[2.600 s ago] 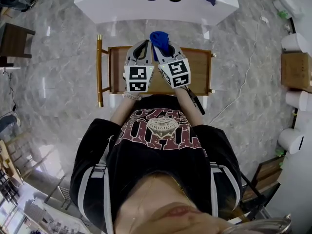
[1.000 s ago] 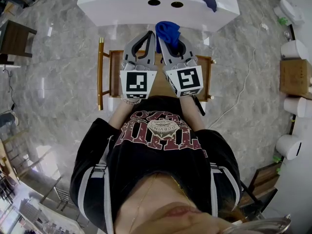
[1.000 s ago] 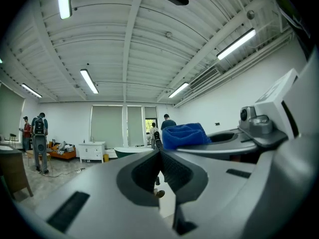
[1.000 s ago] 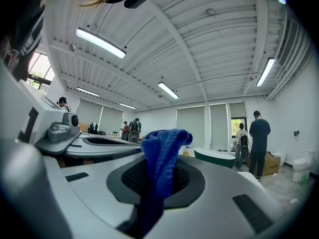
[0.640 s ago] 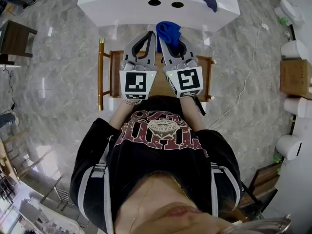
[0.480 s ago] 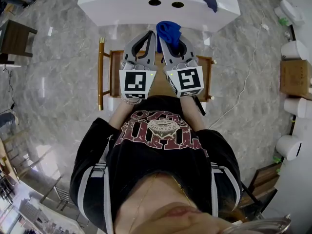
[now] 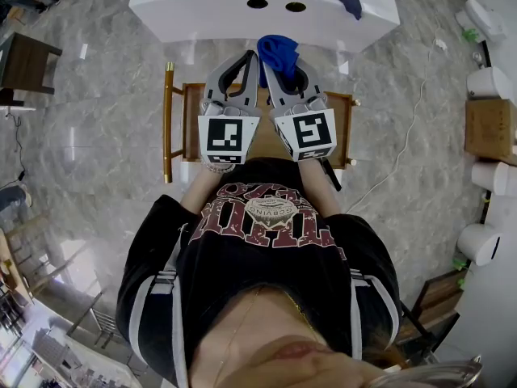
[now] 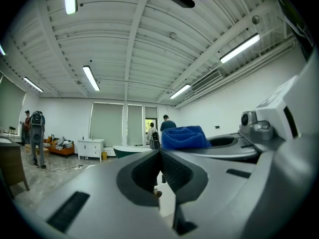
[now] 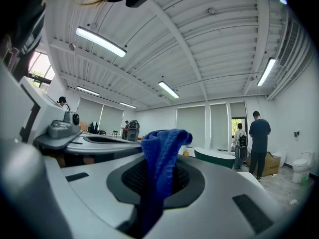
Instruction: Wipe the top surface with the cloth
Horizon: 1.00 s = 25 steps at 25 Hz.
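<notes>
A blue cloth (image 7: 277, 51) sticks out of my right gripper (image 7: 271, 65), which is shut on it; in the right gripper view the cloth (image 9: 162, 156) stands up between the jaws of the right gripper (image 9: 155, 185). My left gripper (image 7: 251, 57) is held close beside it, shut with nothing between the jaws. In the left gripper view the jaws of the left gripper (image 8: 160, 156) meet, and the cloth (image 8: 183, 137) shows just to the right. Both grippers are raised above the wooden table top (image 7: 334, 108), pointing outward and level.
A white counter unit (image 7: 194, 10) with two round holes and dark knobs stands beyond the table; a second dark blue cloth (image 7: 348, 3) lies on its right end. The table has a gold side rail (image 7: 167, 120). People stand far off (image 9: 259, 143). Marble floor surrounds.
Since 2.6 s ago both grippers have risen and moved forward with the cloth, toward the white unit. Over the last second they have hardly moved.
</notes>
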Each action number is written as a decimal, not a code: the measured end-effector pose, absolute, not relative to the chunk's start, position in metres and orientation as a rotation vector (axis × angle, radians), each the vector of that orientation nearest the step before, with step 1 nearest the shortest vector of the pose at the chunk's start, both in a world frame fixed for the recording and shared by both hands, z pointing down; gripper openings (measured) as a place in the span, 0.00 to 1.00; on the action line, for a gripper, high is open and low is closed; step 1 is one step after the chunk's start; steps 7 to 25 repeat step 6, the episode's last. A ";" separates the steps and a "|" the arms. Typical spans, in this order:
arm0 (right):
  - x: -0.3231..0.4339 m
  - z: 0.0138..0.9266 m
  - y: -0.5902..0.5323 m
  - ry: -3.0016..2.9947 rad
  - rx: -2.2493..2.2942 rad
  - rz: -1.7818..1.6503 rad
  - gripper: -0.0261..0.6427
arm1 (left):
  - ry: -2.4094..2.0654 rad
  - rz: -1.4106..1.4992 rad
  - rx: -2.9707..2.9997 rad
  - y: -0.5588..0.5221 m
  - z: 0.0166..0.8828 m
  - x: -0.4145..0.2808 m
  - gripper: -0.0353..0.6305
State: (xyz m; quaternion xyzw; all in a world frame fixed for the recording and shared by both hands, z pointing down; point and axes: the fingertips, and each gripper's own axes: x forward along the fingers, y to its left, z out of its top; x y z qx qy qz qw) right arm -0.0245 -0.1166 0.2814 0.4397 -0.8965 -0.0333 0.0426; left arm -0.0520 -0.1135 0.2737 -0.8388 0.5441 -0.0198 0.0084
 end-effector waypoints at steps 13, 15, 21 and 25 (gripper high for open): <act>-0.023 0.283 -0.121 -2.744 1.346 -0.091 0.12 | 1.691 -0.062 -2.627 -0.116 0.274 -0.048 0.12; -0.023 0.283 -0.121 -2.744 1.346 -0.091 0.12 | 1.691 -0.062 -2.627 -0.116 0.274 -0.048 0.12; -0.023 0.283 -0.121 -2.744 1.346 -0.091 0.12 | 1.691 -0.062 -2.627 -0.116 0.274 -0.048 0.12; -0.023 0.283 -0.121 -2.744 1.346 -0.091 0.12 | 1.691 -0.062 -2.627 -0.116 0.274 -0.048 0.12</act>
